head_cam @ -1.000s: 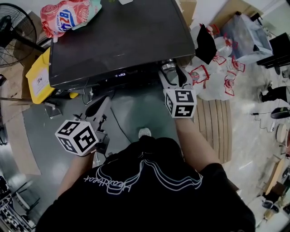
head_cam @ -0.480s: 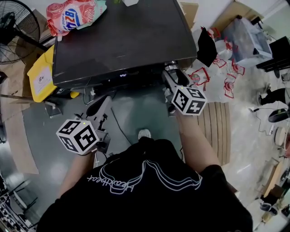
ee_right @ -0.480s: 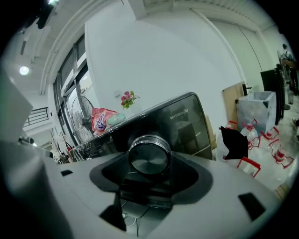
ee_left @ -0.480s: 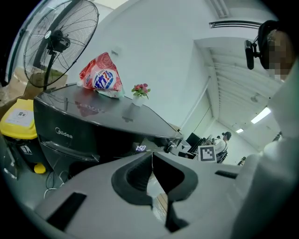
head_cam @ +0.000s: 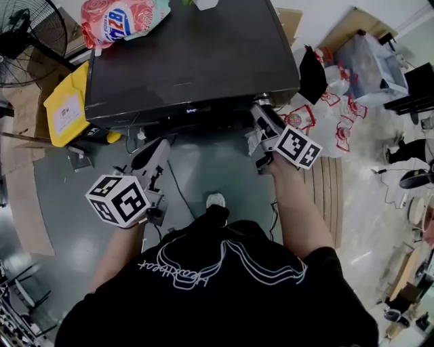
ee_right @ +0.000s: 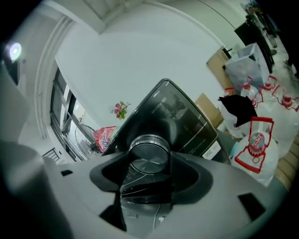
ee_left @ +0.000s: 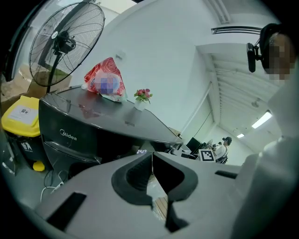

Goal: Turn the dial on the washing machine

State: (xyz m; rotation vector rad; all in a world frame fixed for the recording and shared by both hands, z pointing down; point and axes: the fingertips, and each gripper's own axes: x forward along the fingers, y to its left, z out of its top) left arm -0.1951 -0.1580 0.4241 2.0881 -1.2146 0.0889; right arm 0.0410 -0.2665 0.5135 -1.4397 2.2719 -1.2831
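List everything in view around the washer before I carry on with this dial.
washing machine: one, dark grey, centre, ahead of the person
dial: one, silver, machine's front right corner
detergent bag: one, pink and red, machine's top, far left
flower vase: one, white, pink flowers, machine's top
fan: one, black, left of the machine
bin: one, yellow lid, beside the machine's left side
plastic bags: several, white with red print, floor at right
left gripper: one, grey, jaws together, empty
right gripper: one, grey, jaws closed on the dial

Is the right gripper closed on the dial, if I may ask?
Closed on it: the right gripper has both pads against the dial.
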